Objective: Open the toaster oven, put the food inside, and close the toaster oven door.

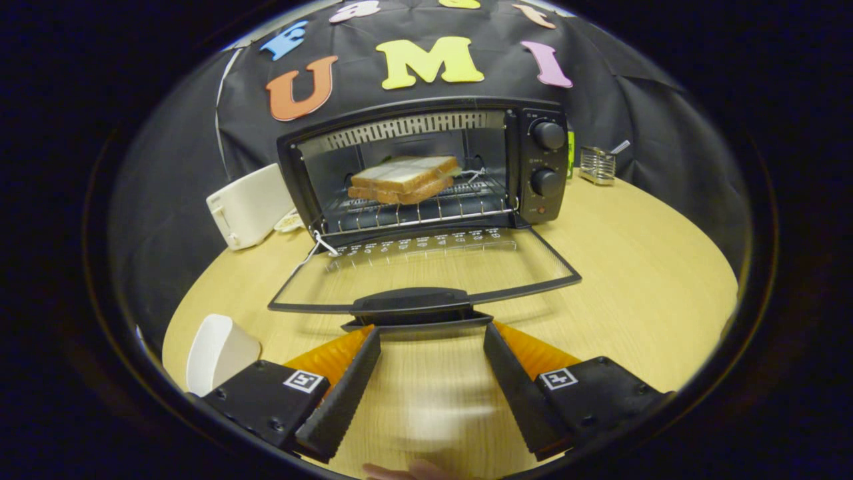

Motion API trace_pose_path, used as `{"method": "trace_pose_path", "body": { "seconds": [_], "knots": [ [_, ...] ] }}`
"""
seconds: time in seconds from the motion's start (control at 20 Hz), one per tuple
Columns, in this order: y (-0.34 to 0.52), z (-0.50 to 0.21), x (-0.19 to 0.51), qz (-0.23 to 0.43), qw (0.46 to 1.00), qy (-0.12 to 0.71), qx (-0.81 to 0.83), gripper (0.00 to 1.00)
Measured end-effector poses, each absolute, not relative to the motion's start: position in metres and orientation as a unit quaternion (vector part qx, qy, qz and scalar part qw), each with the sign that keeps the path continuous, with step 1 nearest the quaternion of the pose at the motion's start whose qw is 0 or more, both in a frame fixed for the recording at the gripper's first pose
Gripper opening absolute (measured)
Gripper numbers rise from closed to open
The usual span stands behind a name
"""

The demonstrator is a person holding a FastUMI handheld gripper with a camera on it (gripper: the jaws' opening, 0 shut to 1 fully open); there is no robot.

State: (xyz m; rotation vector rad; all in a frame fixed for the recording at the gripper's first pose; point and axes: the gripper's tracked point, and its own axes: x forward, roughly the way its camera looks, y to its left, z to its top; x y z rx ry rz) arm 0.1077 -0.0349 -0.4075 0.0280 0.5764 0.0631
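The claw (432, 330) is showing two long wedge-shaped fingers (343, 393) with finely ribbed inner faces, each one narrowing toward its far tip. They are standing well apart with nothing between them. Each finger is sitting in a boxy black block (266, 400) with rounded corners and small dark screws along its edges. Each block is carrying a square white tag (306, 381) with a black pattern on its top face. Ridged orange pieces (333, 353) are showing on the outer side of both fingers.
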Motion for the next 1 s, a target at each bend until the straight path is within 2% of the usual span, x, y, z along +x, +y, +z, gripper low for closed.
{"method": "trace_pose_path", "body": {
  "seconds": [0.35, 1.0],
  "knots": [
    [-0.033, -0.384, 0.105, 0.031, 0.981, 0.191, 0.004, 1.0],
    [-0.026, -0.339, 0.11, 0.042, 0.994, 0.098, -0.027, 1.0]
  ]
}}
